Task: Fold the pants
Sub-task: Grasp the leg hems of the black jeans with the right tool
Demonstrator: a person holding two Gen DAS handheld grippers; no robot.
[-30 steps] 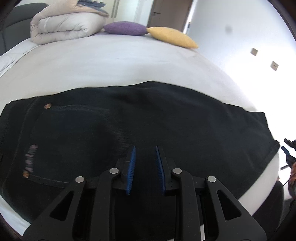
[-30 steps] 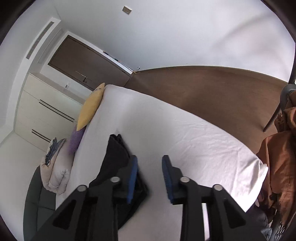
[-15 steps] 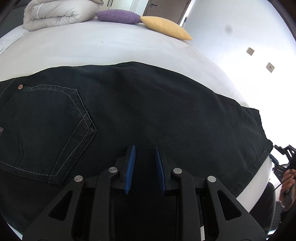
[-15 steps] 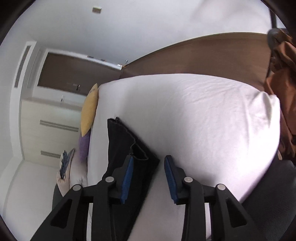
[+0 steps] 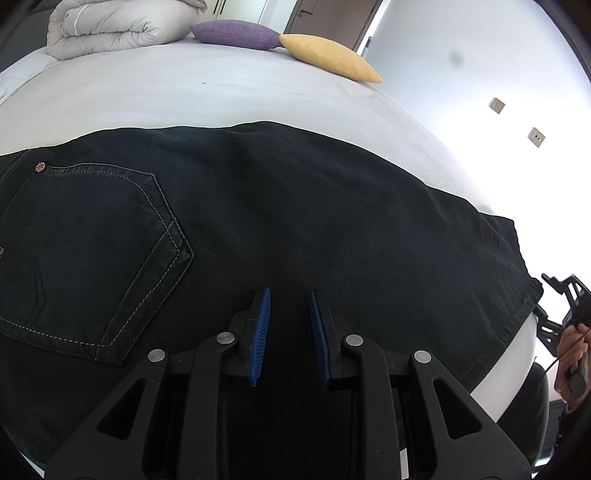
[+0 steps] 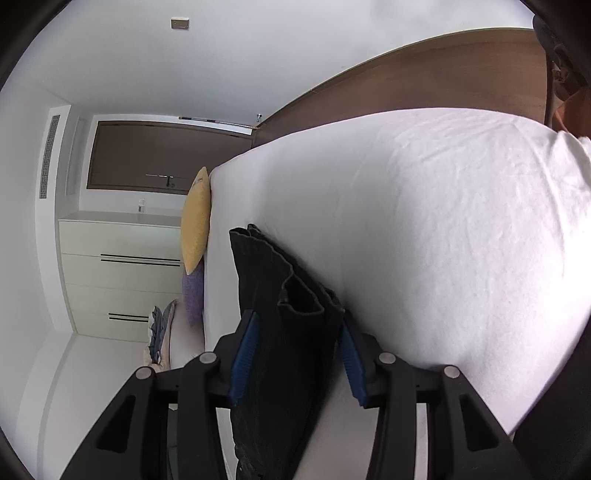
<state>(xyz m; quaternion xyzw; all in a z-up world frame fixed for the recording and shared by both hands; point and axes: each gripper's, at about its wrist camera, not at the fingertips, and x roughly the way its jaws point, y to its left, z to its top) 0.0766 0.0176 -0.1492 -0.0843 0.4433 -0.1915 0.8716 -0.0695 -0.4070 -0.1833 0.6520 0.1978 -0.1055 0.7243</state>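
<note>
Through my left wrist camera, the dark jeans (image 5: pixel 295 221) lie flat across the near side of the white-sheeted bed (image 5: pixel 184 92), their back pocket (image 5: pixel 92 251) toward the left and the leg hem running off toward the right edge of the mattress. My left gripper (image 5: pixel 290 325) hangs over the denim with its blue pads a small gap apart and no fabric pinched between them. At the far end of the bed sit a rolled grey duvet (image 5: pixel 118 29), a purple cushion (image 5: pixel 232 33) and a yellow cushion (image 5: pixel 328 57) touching it. At the right edge a hand (image 5: pixel 572 354) carries the other tool beside the hem.

Through my right wrist camera the scene is rolled sideways: the jeans' leg ends (image 6: pixel 288 314) lie on the sheet (image 6: pixel 443 240), and my right gripper (image 6: pixel 295 350) straddles that hem, jaws having just been widening, pads either side of the cloth and not pressing it. Beyond stand the yellow cushion (image 6: pixel 195 236), the purple one (image 6: pixel 192 295), white drawers (image 6: pixel 122 273), a brown door (image 6: pixel 162 155) and a brown wooden floor (image 6: pixel 424 77)
</note>
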